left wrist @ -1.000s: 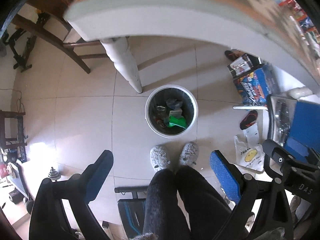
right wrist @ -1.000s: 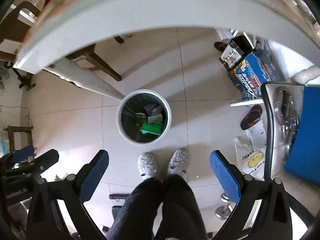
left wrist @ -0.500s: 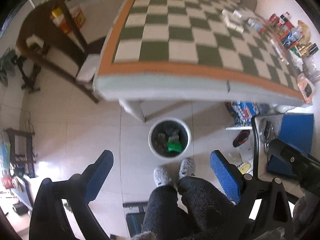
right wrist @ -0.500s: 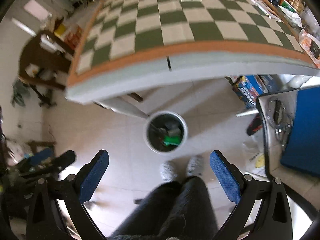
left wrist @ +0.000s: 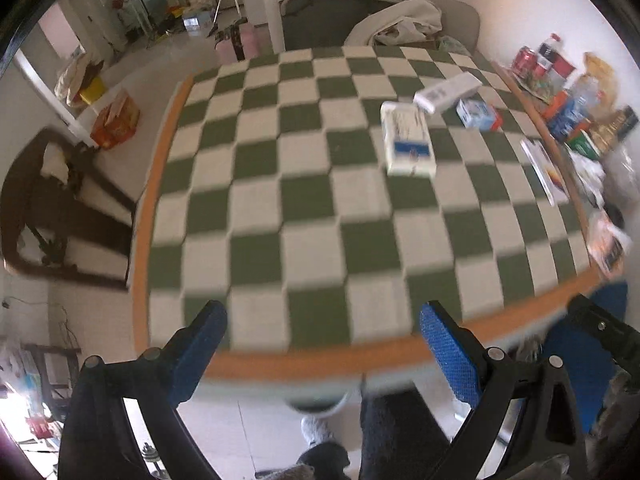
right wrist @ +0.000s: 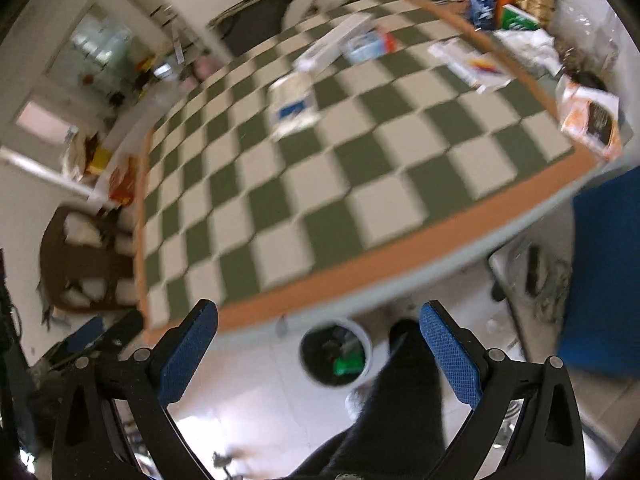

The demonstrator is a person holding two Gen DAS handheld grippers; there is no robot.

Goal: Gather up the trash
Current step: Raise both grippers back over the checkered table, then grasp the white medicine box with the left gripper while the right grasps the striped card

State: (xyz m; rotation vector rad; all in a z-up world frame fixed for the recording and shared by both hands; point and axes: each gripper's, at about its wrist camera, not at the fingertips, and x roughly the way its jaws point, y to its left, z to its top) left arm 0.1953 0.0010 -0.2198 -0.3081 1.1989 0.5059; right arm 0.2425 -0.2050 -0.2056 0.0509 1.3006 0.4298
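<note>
Checkered table (left wrist: pixel 304 216) is carrying a white box (left wrist: pixel 408 144) mid-top and packets crowding its right edge. White bin (right wrist: pixel 336 354) is sitting on floor tiles beneath its near edge. Left gripper (left wrist: pixel 320 352) and right gripper (right wrist: pixel 316 350) are both gaping, holding nothing.

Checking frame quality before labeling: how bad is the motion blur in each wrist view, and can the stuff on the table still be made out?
Left wrist: moderate blur, the checkered table smeared at its near edge; white box recognizable, print unreadable. Right wrist: heavier blur; white box and trash bin only rough shapes. Gripper fingers stay sharp in both, jaws open.
</note>
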